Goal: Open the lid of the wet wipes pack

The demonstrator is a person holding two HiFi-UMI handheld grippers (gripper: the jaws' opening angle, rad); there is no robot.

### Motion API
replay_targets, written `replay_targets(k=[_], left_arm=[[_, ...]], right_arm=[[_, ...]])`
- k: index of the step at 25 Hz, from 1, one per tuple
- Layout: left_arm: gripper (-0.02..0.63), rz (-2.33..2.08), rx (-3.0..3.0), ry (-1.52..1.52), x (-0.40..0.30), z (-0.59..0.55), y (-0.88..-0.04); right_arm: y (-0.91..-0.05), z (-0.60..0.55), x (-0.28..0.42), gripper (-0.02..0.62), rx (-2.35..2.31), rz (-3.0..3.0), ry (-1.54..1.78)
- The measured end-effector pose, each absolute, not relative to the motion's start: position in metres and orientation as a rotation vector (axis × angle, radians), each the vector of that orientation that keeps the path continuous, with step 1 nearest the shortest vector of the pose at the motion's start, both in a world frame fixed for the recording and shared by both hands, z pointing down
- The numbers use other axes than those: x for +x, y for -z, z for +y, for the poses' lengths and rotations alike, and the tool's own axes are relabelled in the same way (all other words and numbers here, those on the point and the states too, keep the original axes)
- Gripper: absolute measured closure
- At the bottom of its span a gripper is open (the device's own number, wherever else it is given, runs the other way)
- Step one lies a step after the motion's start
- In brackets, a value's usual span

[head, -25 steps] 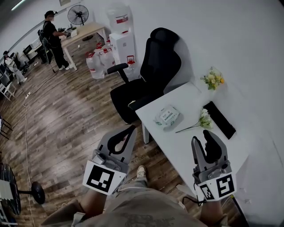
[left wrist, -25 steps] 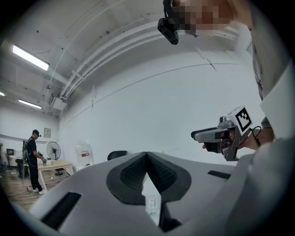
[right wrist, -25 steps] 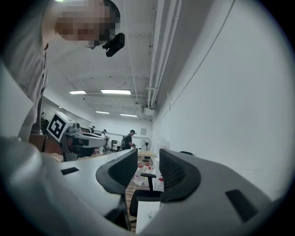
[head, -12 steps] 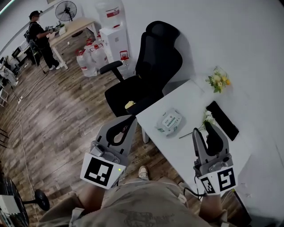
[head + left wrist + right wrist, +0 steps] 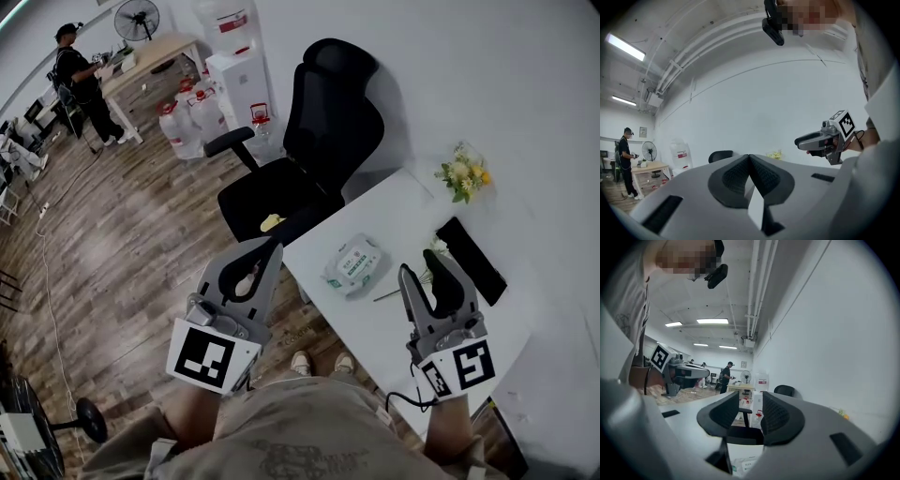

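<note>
— What's changed in the last moment?

— Both hands have pushed in toward the desk (image 5: 398,211). The right claw (image 5: 424,266) now reaches over its near edge, and its tip is close to the stem of a white flower (image 5: 432,249). The left claw (image 5: 269,249) has come up just beside the desk's corner and hangs over the plank floor (image 5: 122,244).

— And the wipes?

— The wet wipes pack (image 5: 354,264) lies flat on the desk between the two claws, and neither touches it. The lid (image 5: 359,261) looks to be down, so I'd say this is only the approach and the opening hasn't begun.

— Are the claws ready?

— The left one is pressed together with nothing in it. The right one stands wide, also with nothing in it, and the pack peeks out below its jaws.

— What is it made of?

— It looks like a soft, pale-green film pouch, plump and slightly crinkled, with a paler rectangular panel on top. I expect the pouch would give and slide on that smooth white desk unless it's pinned. The claws have dark ribbed pads set in smooth grey shells.
</note>
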State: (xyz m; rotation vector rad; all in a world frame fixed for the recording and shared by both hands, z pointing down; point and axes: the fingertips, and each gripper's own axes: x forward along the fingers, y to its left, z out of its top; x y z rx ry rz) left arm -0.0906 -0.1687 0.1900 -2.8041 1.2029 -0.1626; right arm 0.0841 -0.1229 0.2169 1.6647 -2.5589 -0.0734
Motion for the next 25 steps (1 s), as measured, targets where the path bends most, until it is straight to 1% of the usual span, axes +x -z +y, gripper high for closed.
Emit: replay_targets(k=[4, 9, 13, 17, 25], left_arm=[[0.589, 1.215, -2.82, 0.196, -0.079, -0.182, -0.201], [0.589, 1.222, -2.779, 0.2, -0.071, -0.209, -0.214], [0.589, 1.231, -2.787, 0.27, -0.06, -0.227, -0.238], [0.589, 1.216, -2.849, 0.365, -0.041, -0.236, -0.272], [0.589, 1.148, -2.906, 0.576, -0.013, -0.248, -0.356]], right_arm=[[-0.238, -0.145, 0.094, 0.42, 1.59, -2.496, 0.082], [-0.261, -0.181, 0.109, 0.417, 1.547, -2.423, 0.086], [-0.29, -0.205, 0.112, 0.419, 1.433, -2.328, 0.145], [-0.337, -0.217, 0.119, 0.411, 1.307, -2.208, 0.209], [-0.437, -0.223, 0.114, 0.402, 1.117, -2.14, 0.148]])
